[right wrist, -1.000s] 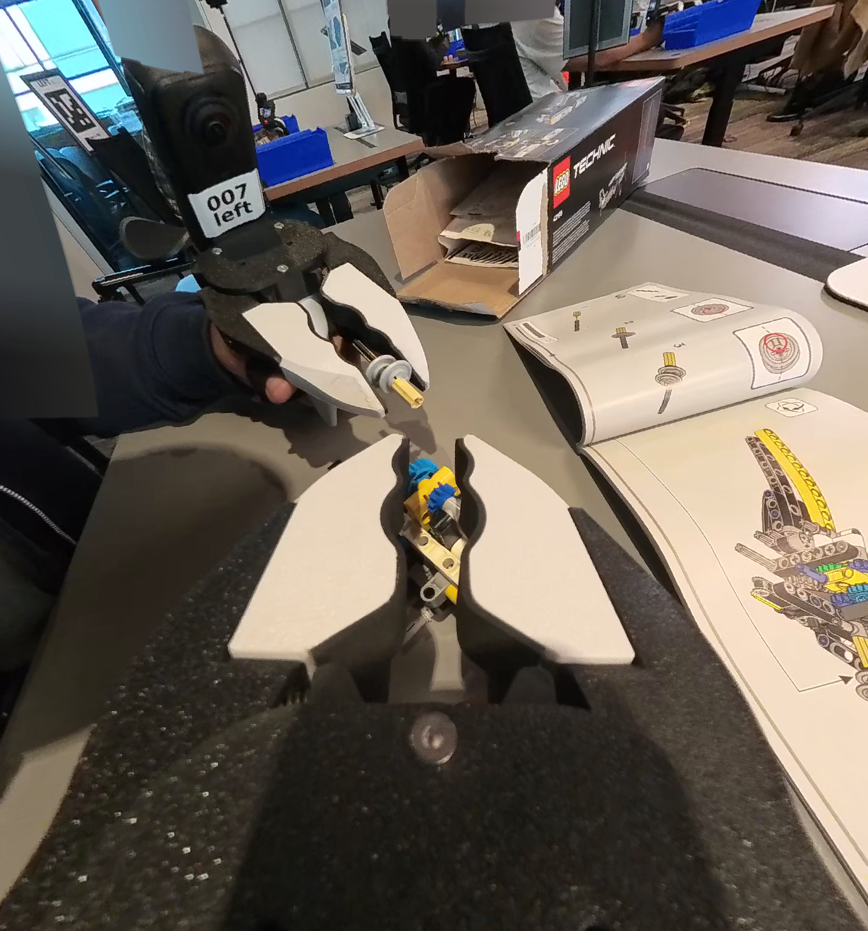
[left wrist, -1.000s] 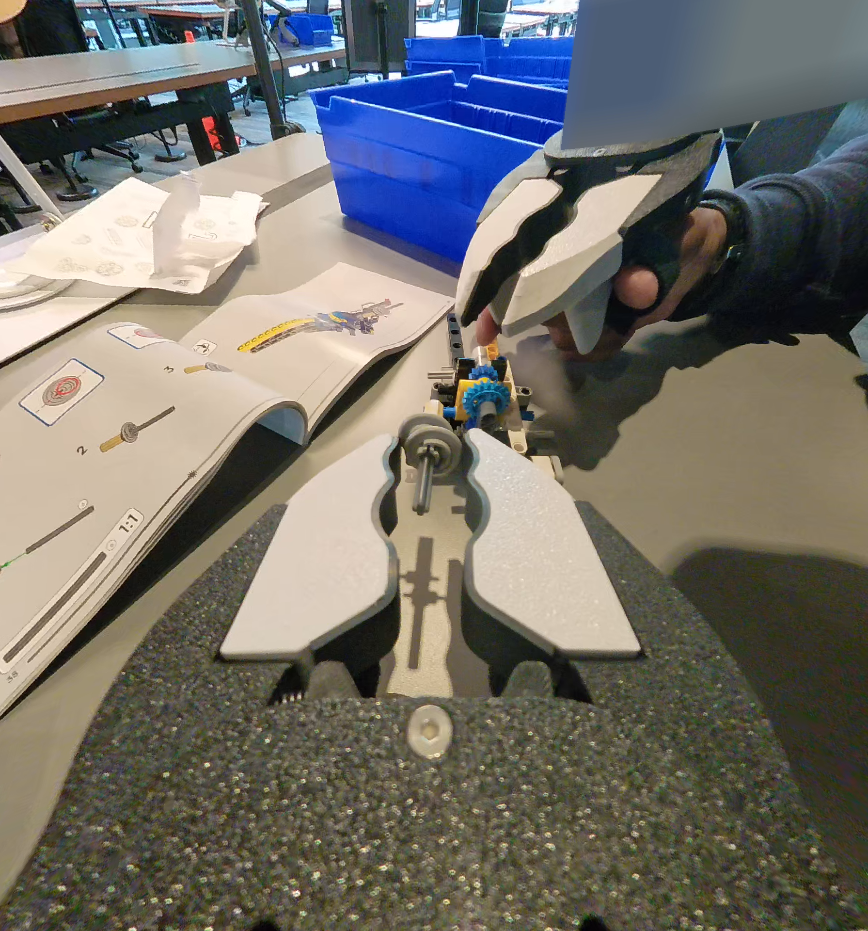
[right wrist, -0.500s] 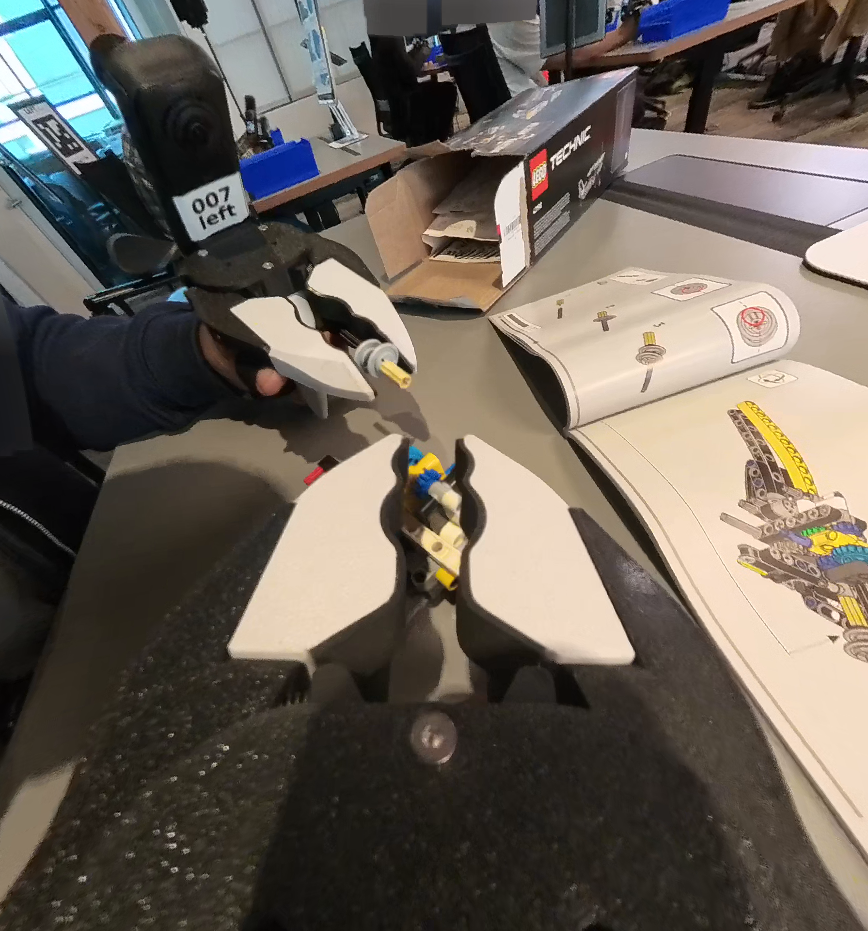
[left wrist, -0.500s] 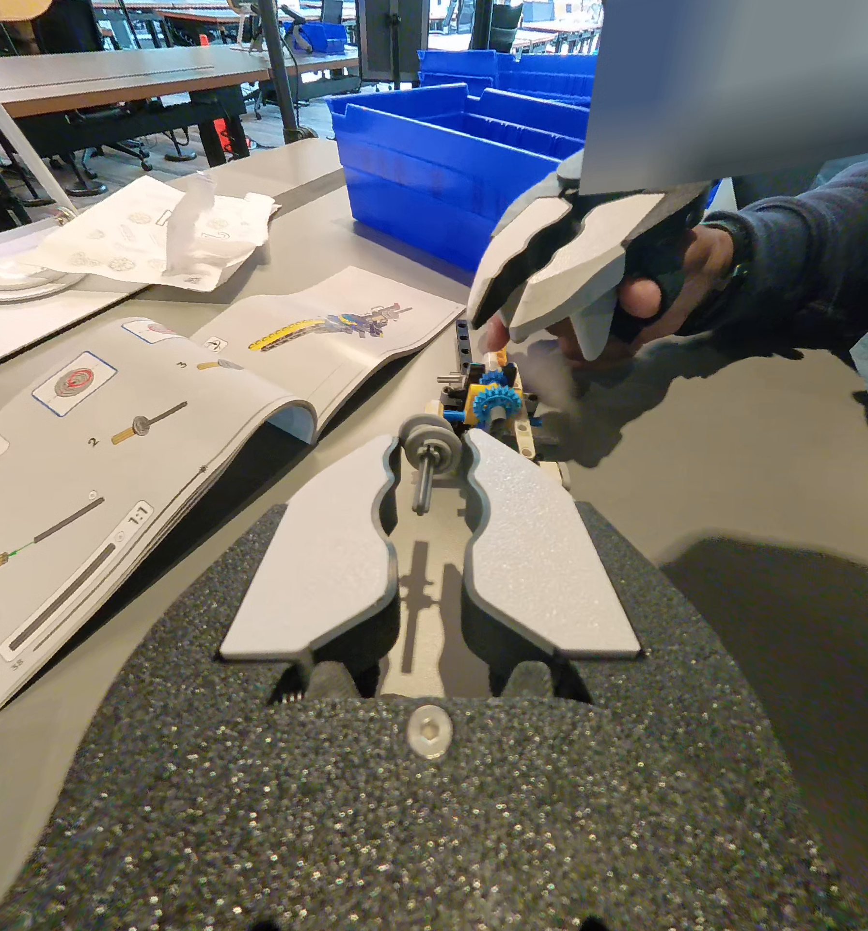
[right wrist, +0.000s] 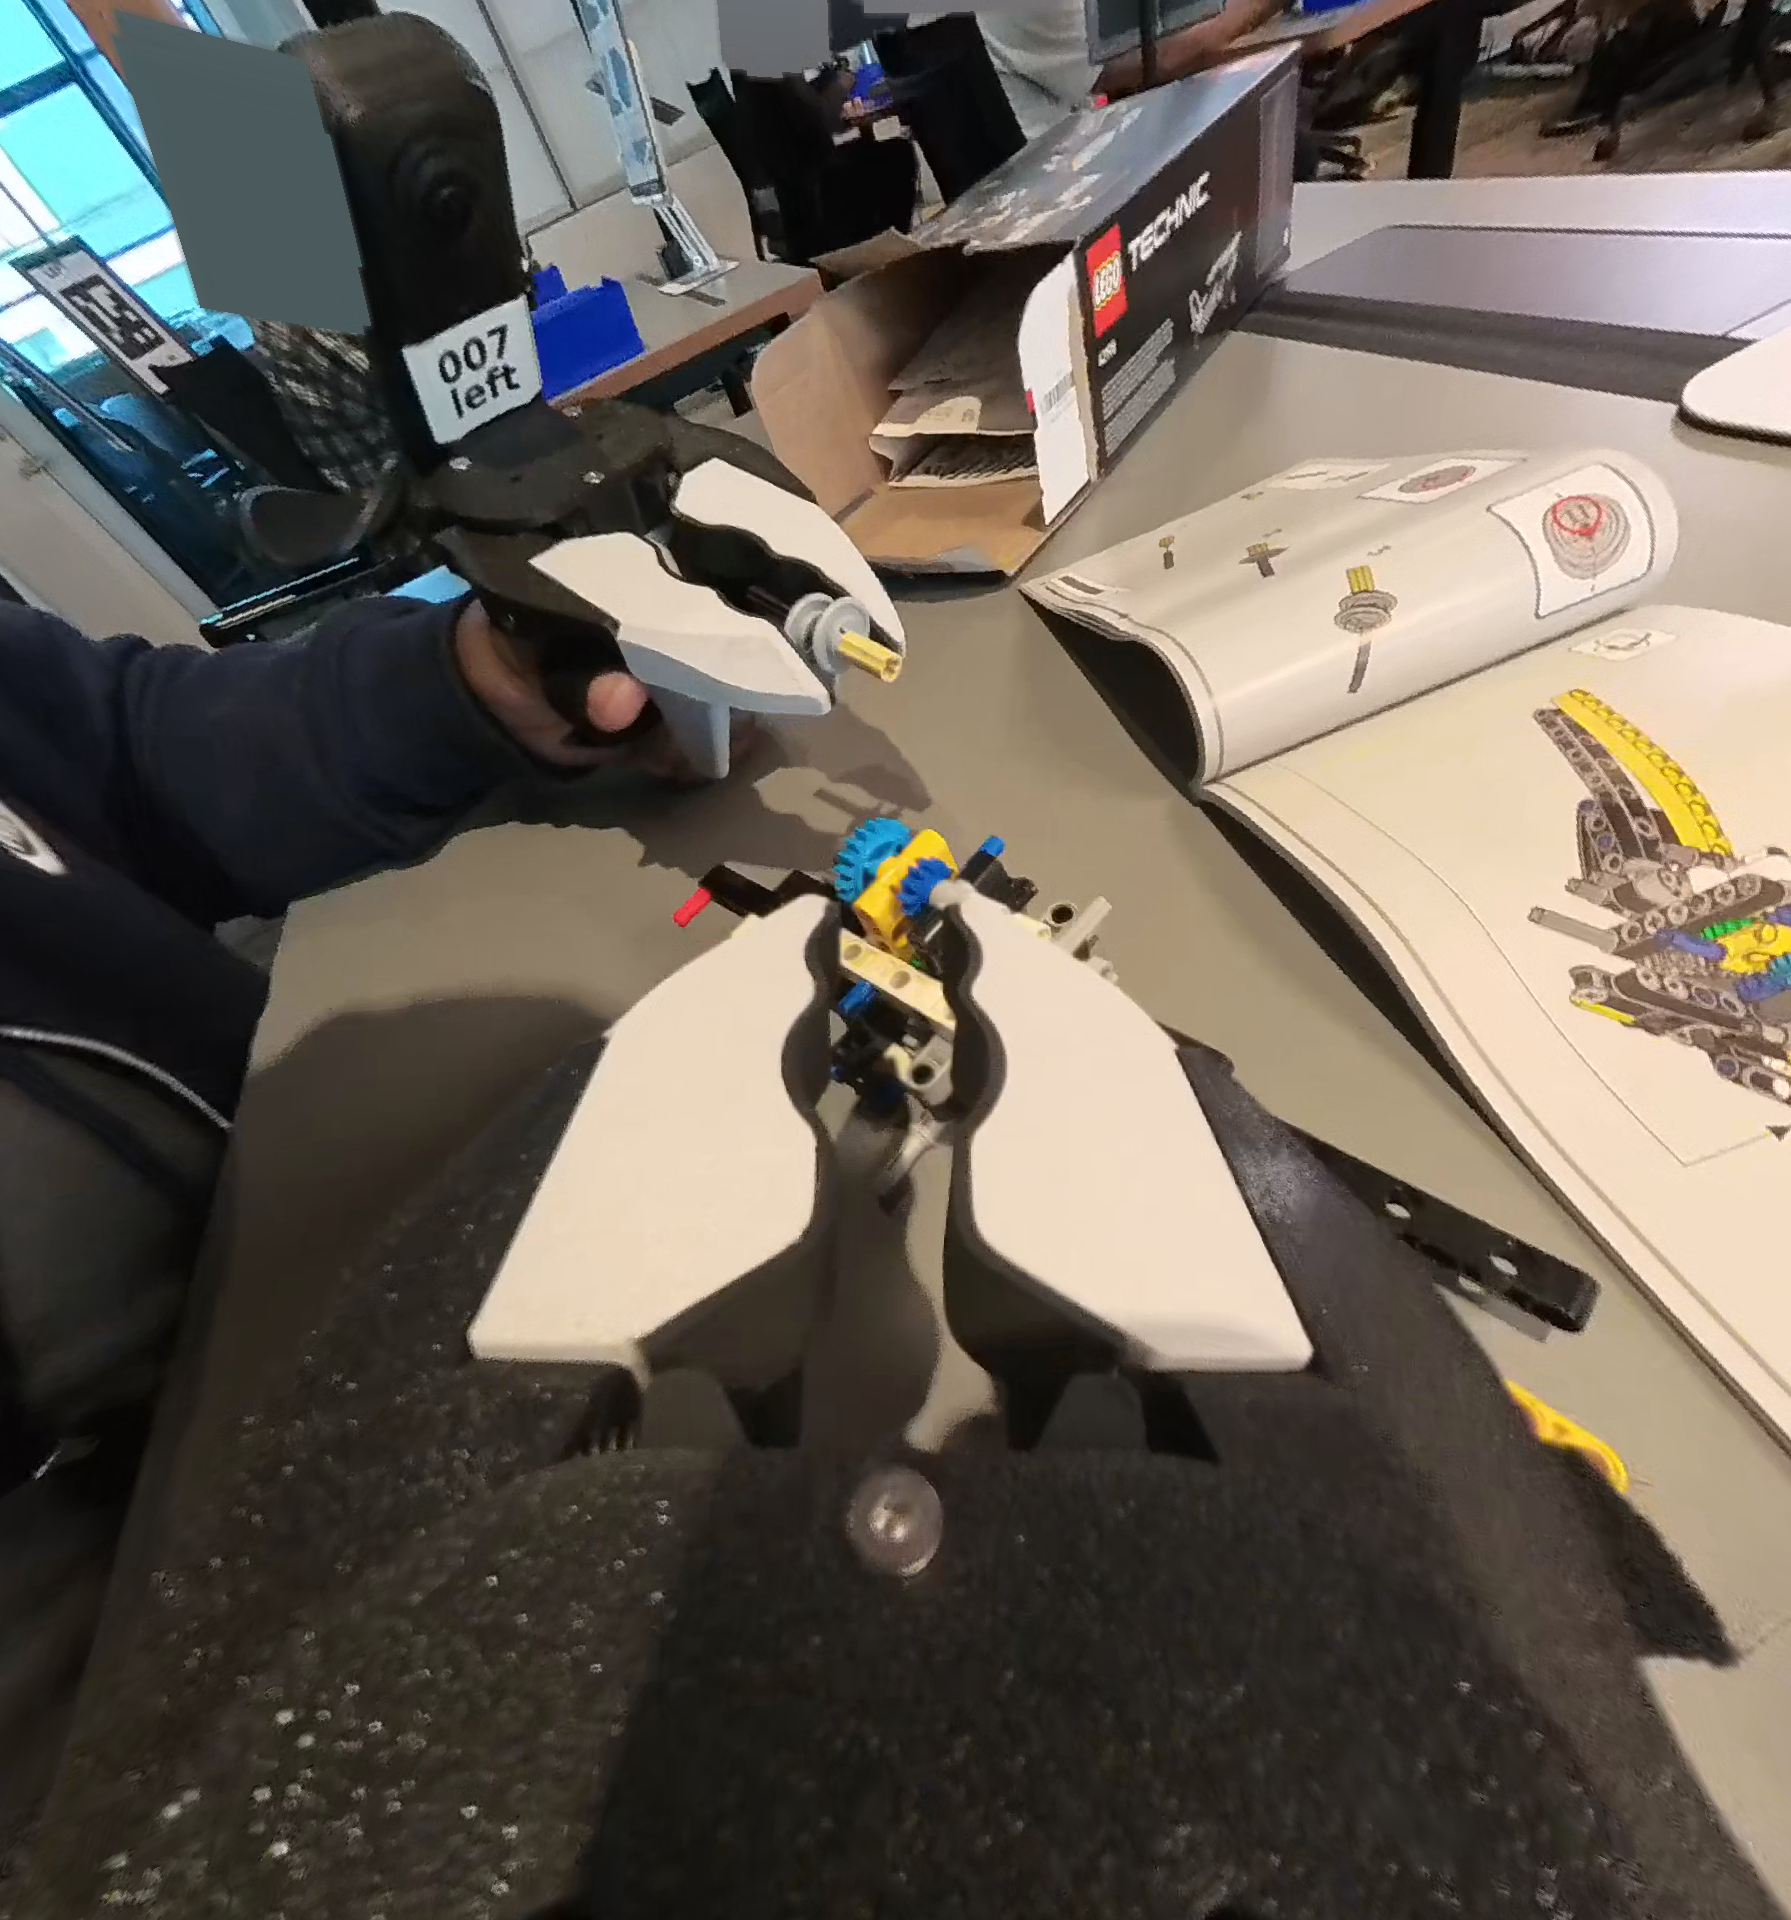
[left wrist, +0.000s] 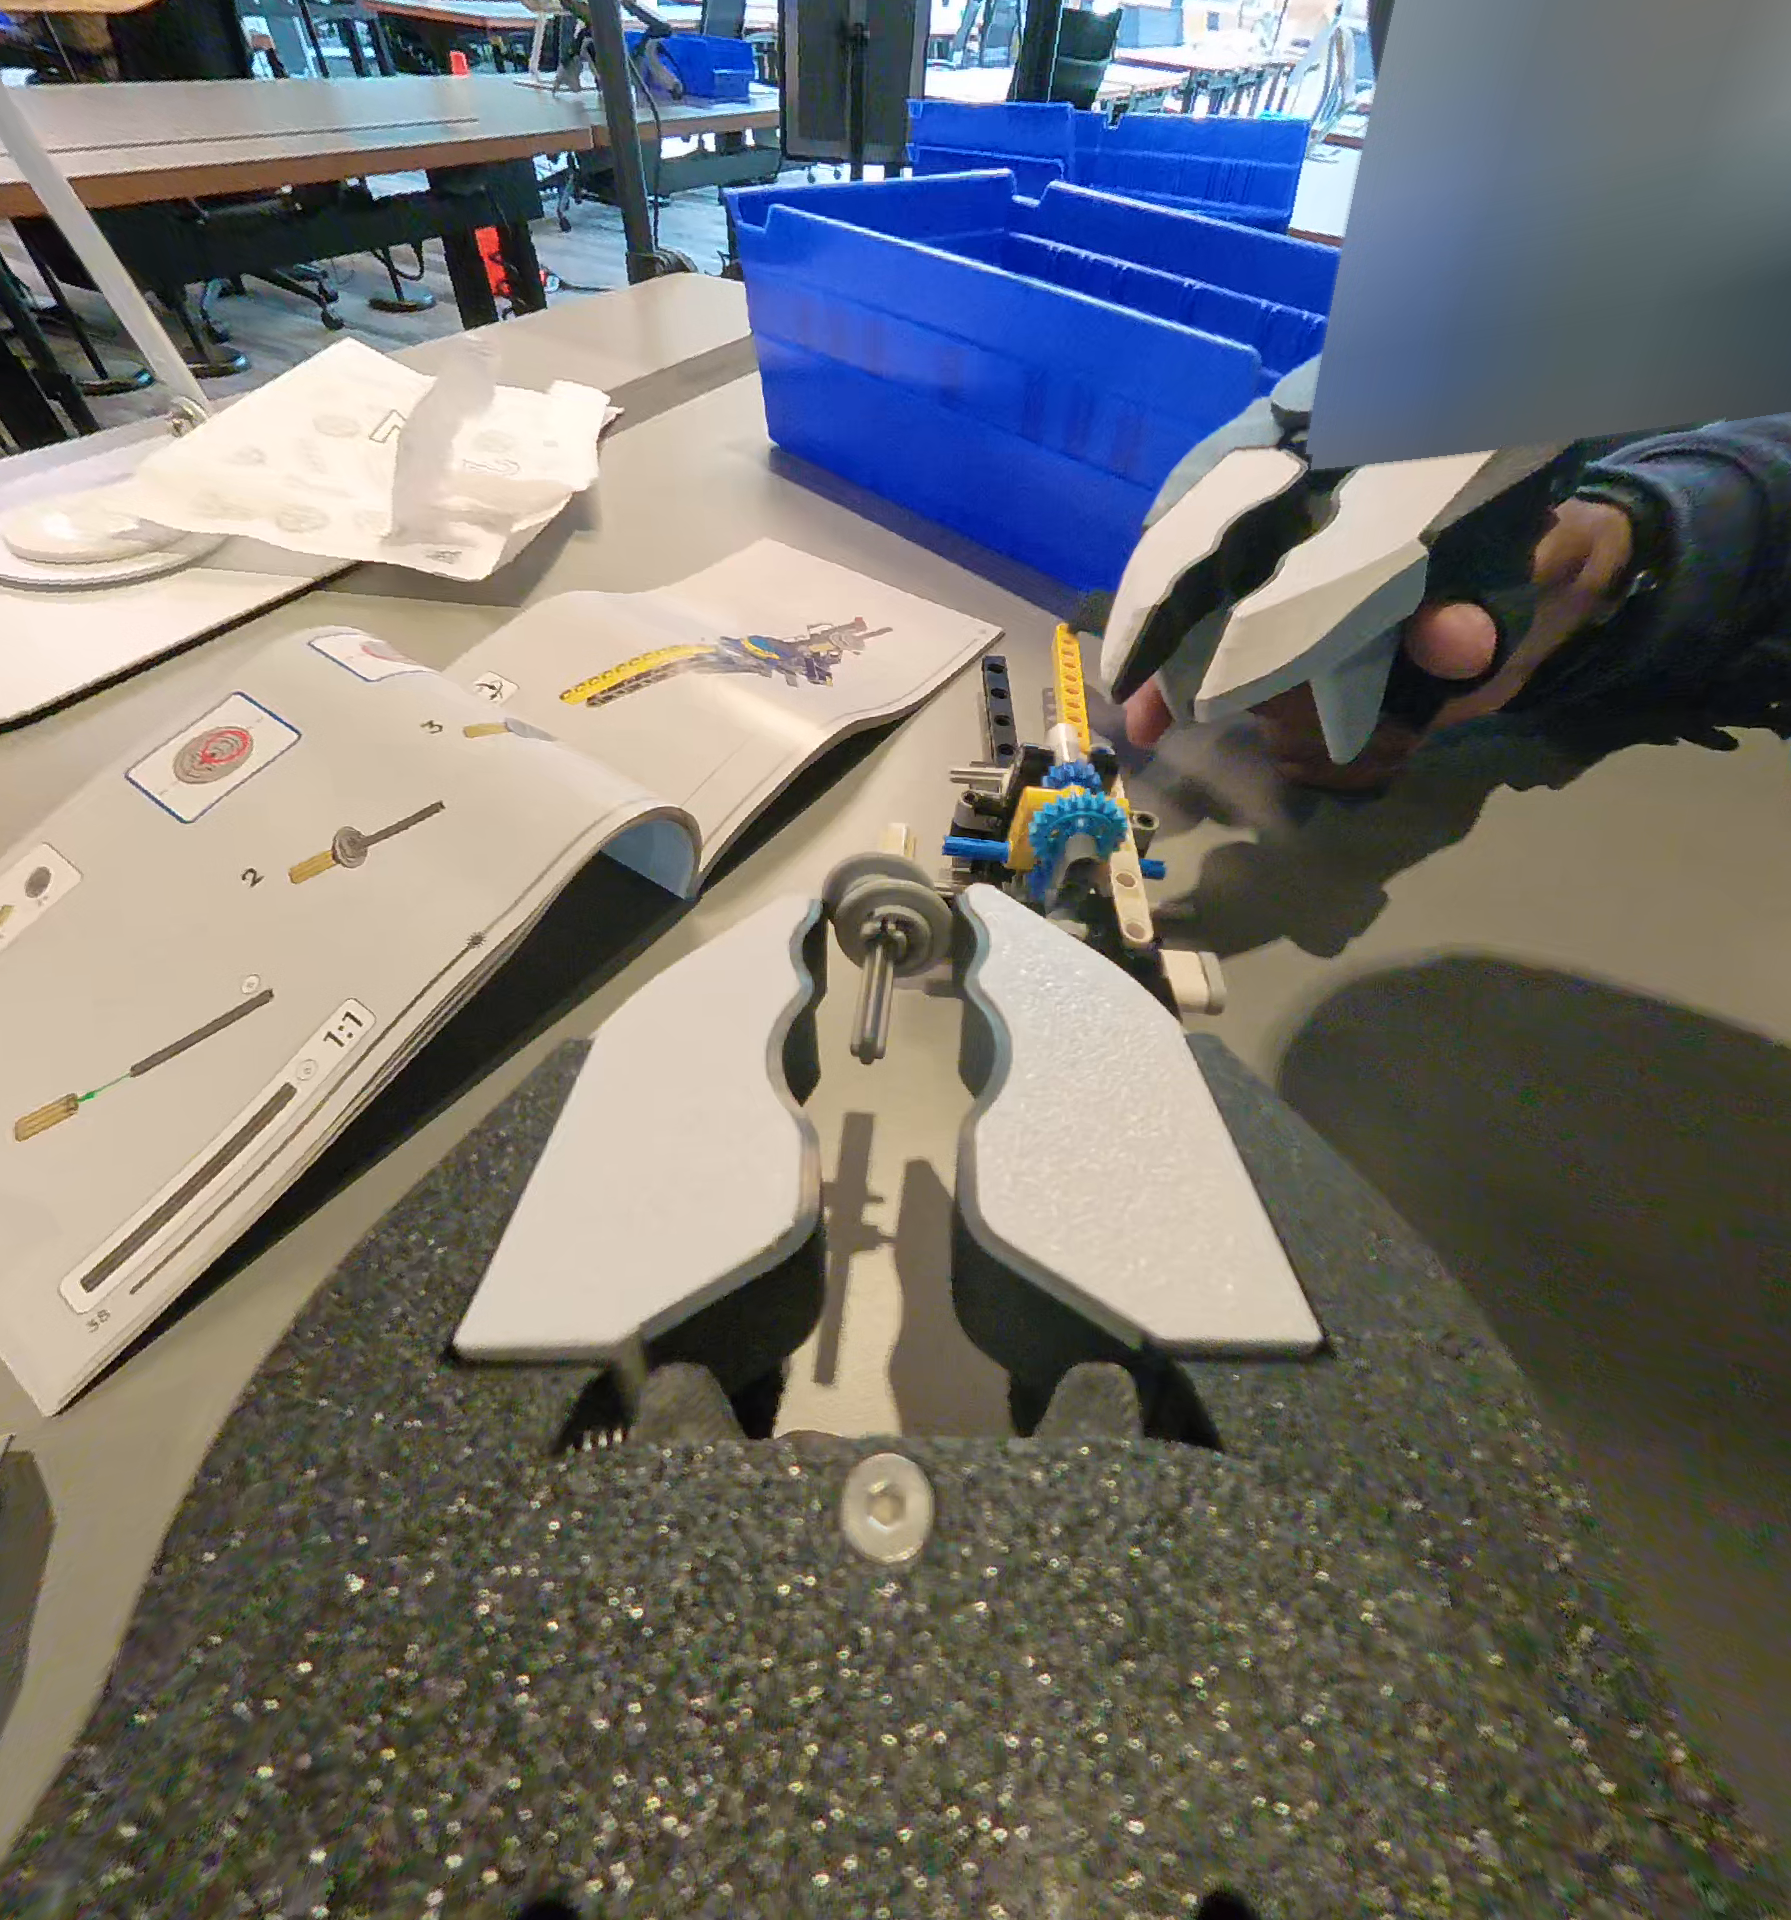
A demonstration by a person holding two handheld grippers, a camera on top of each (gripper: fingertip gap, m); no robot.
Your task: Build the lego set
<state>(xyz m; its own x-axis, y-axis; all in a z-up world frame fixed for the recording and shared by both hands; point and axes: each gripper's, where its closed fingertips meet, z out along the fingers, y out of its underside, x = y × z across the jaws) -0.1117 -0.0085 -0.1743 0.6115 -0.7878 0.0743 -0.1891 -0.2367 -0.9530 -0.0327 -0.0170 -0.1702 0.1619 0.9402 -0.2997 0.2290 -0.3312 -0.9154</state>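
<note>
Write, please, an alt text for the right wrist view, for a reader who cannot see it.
The right gripper is closed on a small Lego assembly with blue gears, just above a grey table. Opposite, the left gripper holds a dark axle with a grey pulley and tan tip. An open instruction booklet lies to the right, an opened cardboard box behind.

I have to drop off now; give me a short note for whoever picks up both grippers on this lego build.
Left gripper: jaws shut on the axle with grey wheel and tan tip, held just short of the model.
Right gripper: over the partly built model on the table, jaws around it; whether they clamp it is unclear.
Instruction booklet lies open beside the model; lego box behind it.
Done: gear section with blue gears assembled, axle picked up.
Left: probably insert the axle into the model, then follow the booklet.
</note>
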